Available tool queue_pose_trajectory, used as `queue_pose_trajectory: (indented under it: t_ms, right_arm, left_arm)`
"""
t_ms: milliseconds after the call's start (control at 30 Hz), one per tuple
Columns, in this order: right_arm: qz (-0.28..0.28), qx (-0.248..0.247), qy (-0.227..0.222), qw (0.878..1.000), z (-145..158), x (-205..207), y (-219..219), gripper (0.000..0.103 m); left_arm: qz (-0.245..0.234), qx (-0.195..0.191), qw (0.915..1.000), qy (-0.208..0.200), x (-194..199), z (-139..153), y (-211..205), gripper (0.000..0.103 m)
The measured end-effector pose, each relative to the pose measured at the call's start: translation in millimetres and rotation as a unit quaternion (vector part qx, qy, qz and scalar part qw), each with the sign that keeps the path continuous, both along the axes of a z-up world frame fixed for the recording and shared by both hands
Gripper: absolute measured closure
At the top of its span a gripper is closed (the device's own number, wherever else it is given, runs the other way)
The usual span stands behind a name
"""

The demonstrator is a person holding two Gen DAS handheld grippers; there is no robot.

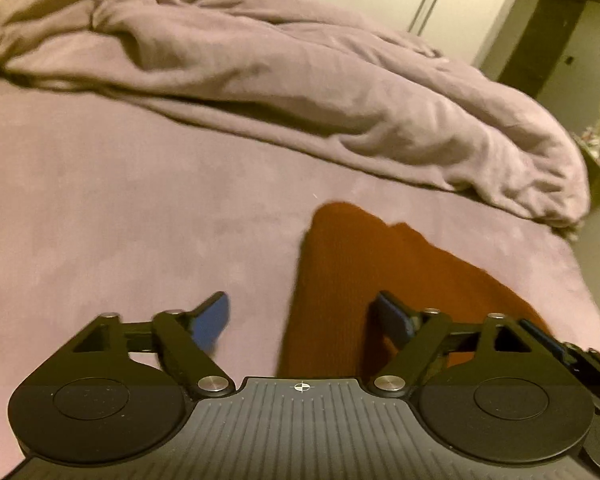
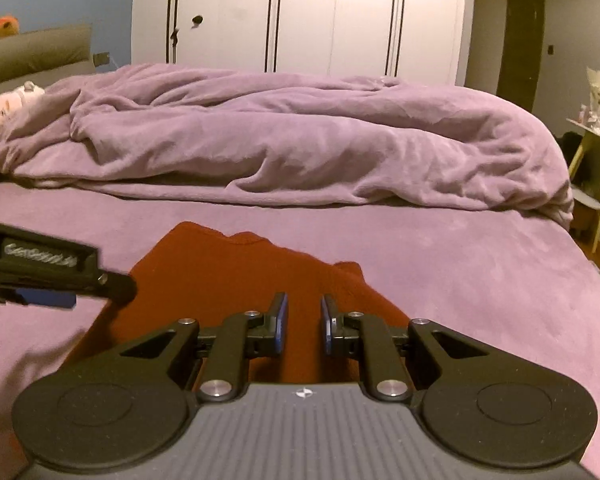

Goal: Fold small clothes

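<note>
White lettering runs along the side of the left gripper, at the left. It is too blurred to read. No other text is legible.

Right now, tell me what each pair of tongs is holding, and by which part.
Nothing is held. The left tongs stand wide open over the red garment; the right tongs are nearly closed, with an empty gap.

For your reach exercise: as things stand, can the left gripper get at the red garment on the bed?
Probably yes. The left gripper is open right over the red garment's edge, with nothing between them on the bed.
</note>
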State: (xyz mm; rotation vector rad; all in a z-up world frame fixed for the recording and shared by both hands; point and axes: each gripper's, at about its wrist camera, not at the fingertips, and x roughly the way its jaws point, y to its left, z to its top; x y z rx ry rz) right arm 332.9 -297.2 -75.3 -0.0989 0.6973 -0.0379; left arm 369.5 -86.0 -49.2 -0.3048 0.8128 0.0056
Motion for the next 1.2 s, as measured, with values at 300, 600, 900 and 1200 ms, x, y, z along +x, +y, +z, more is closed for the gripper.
queue_pose_trajectory:
  t_ms: [300,600,900,1200]
  right_arm:
    - [-0.001,-0.048,-0.025,0.999,-36.6,17.6,-15.4,0.079]
    - [-0.055,-0.019,-0.073,0.996,-54.8,4.4,-39.4,0.057]
    - [-0.065,-0.005,-0.045,0.997,-44.8,5.6,-41.4,0.043]
    - [-0.055,0.151,0.062,0.985,-18.4,-54.4,-92.8,0.029]
  left_arm:
    - [0.016,0.001,0.9998,0.012,16.8,-36.4,-12.7,0.004]
    - [0.016,0.045,0.9988,-0.011,15.8,-45.0,-28.1,0.000]
    - [0.017,0.067,0.9976,-0.006,9.6,-36.8,-30.6,0.000]
    - [-0.073,0.024,0.9968,0.023,-28.1,-10.2,-0.3,0.000]
